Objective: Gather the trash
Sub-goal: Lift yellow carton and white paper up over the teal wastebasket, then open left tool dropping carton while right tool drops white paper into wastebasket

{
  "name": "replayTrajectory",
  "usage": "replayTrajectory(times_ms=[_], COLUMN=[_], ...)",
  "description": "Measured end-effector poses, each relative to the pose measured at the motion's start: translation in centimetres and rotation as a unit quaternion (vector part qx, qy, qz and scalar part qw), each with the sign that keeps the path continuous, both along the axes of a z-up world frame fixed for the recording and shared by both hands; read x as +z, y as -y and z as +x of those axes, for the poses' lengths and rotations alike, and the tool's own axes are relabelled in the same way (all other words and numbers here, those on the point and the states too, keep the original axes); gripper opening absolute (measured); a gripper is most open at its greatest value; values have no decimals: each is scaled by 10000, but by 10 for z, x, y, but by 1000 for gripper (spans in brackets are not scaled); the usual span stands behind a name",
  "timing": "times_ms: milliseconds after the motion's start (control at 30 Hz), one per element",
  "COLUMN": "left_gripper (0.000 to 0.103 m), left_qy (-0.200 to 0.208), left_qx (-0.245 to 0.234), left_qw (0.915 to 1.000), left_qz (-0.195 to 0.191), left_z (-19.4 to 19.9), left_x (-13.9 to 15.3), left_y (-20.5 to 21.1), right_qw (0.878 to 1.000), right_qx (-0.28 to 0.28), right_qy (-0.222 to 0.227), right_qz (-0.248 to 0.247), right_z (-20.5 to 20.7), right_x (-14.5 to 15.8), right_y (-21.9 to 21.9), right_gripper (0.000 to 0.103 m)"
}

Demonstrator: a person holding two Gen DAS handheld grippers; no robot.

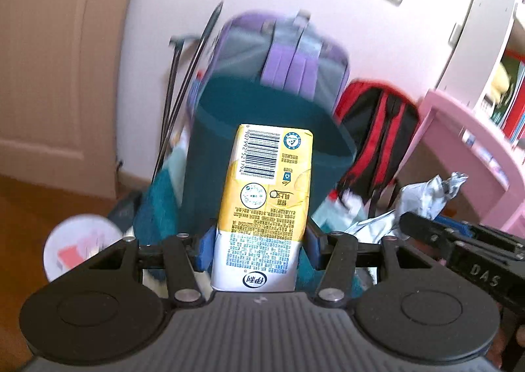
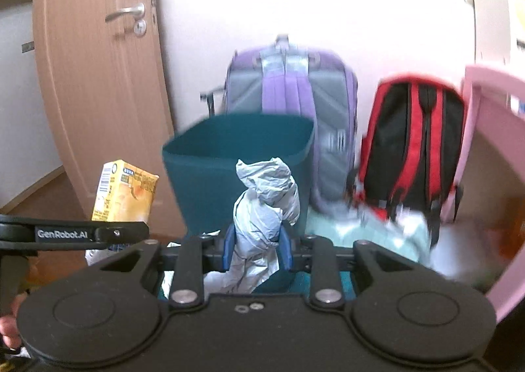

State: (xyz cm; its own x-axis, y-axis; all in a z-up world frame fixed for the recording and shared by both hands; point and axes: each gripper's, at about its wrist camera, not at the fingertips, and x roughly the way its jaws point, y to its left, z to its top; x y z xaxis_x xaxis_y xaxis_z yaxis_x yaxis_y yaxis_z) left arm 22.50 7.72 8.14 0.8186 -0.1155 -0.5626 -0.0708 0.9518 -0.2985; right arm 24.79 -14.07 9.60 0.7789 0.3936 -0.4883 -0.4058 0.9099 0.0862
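While clamped on carton (image 1: 265, 204), left tool (image 1: 259, 249) near bin rim (image 1: 328, 116); right tool (image 2: 257, 249) pinching crumpled wrapper (image 2: 265, 208).

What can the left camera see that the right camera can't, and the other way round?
Only the left wrist view shows the carton's barcode and a round white lid-like thing on the floor, too blurry to name.

Only the right wrist view shows the door handle on the wooden door.

Both show the teal bin, purple backpack, red and black backpack, the yellow carton clamped in the left hand-held gripper, and the crumpled grey bag clamped in the right hand-held gripper.
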Motion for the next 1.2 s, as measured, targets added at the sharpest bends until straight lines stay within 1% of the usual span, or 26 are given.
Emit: replayTrajectory(times_ms=[67,200,300,367,467,600,800,1033,1133,1200], left_gripper=[53,53,53,53,53,53,53,52,52,52], left_qy=[144,396,483,505,470,327,-50,-519,-609,-761], left_qx=[-29,20,98,135,142,99,-37,-238,-330,-381], left_qw=[9999,9990,9984,9979,9979,9983,9985,9964,9949,9933], left_qz=[67,184,286,391,413,480,546,623,733,778], left_z=[12,40,64,79,106,139,187,223,232,237], left_x=[20,57,77,84,88,79,47,8,-4,-13], left_y=[-1,-5,-8,-9,-12,-12,-9,-5,-2,-1], right_qw=[9999,9995,9991,9990,9989,9992,9988,9942,9916,9897], right_qx=[46,122,102,96,82,124,277,550,631,649], right_qy=[53,303,414,435,456,338,-56,-597,-760,-900], right_qz=[103,44,-24,-41,-92,-156,-393,-709,-830,-904], right_z=[9,30,49,65,86,116,159,190,197,202], right_x=[15,38,49,54,56,50,22,-15,-27,-34], right_y=[-3,-15,-24,-30,-37,-46,-62,-72,-75,-76], right_gripper=[28,28,28,28,28,28,28,28,28,28])
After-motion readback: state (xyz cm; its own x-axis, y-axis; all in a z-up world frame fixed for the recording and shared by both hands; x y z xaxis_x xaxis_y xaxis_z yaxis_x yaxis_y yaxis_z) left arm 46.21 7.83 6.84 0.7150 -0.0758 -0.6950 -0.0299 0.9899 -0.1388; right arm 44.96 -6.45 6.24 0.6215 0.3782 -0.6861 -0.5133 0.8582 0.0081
